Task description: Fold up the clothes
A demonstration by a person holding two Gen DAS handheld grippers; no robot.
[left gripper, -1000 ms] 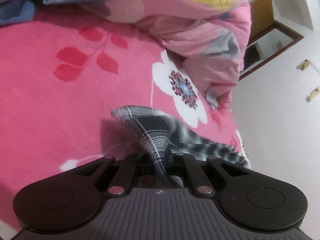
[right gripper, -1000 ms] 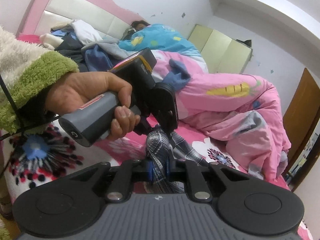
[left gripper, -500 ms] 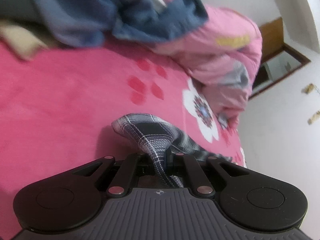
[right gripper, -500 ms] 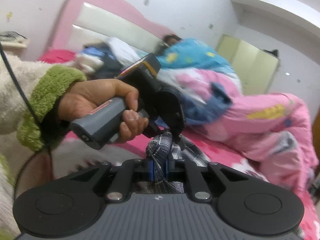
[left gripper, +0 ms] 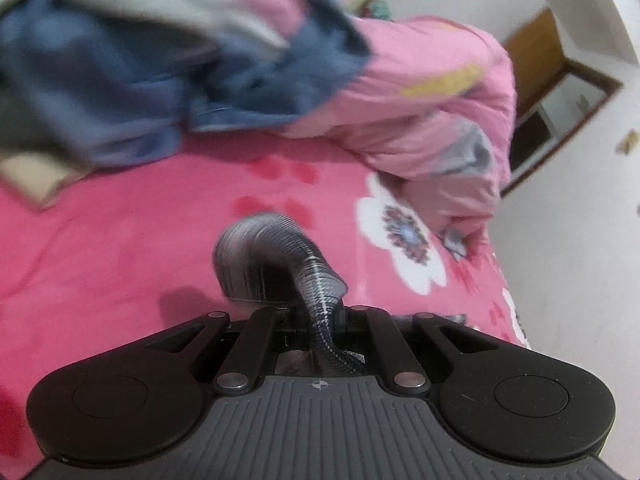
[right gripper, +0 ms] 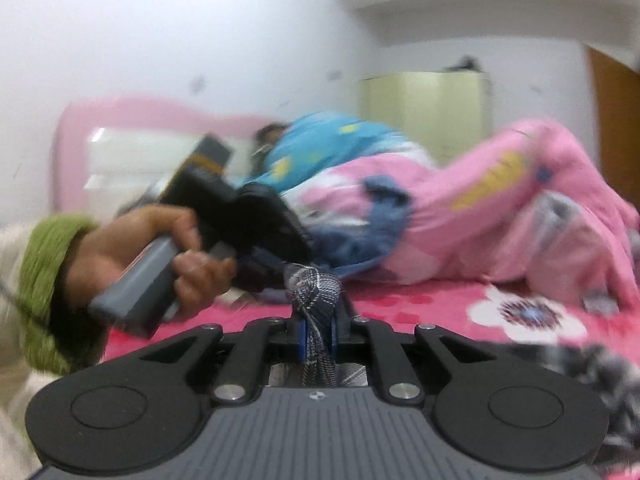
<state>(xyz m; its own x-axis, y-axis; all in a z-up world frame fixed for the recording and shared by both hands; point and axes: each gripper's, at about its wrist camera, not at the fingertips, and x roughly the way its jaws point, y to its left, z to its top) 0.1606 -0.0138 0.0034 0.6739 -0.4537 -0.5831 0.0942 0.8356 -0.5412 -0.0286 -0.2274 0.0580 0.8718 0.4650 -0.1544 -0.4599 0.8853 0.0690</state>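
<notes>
A grey and black plaid garment (left gripper: 264,264) is pinched in my left gripper (left gripper: 320,316), which is shut on a bunched edge of it above the pink bedspread (left gripper: 120,240). My right gripper (right gripper: 318,326) is shut on another bunch of the same plaid garment (right gripper: 316,292); more of the cloth trails at the lower right (right gripper: 592,364). In the right wrist view a hand (right gripper: 132,248) in a green cuff holds the left gripper's handle just ahead and to the left. Both views are motion-blurred.
A pink quilt (left gripper: 420,92) is heaped at the far side of the bed, with blue clothes (left gripper: 120,76) piled beside it. A person lies under a blue cover (right gripper: 320,144) near the pink headboard (right gripper: 120,128). A wardrobe (right gripper: 432,108) and a wooden door (right gripper: 616,120) stand behind.
Both grippers have swung with the plaid garment still held; the views have tilted up toward the far side of the bed, and the cloth's free end now blurs with motion.
</notes>
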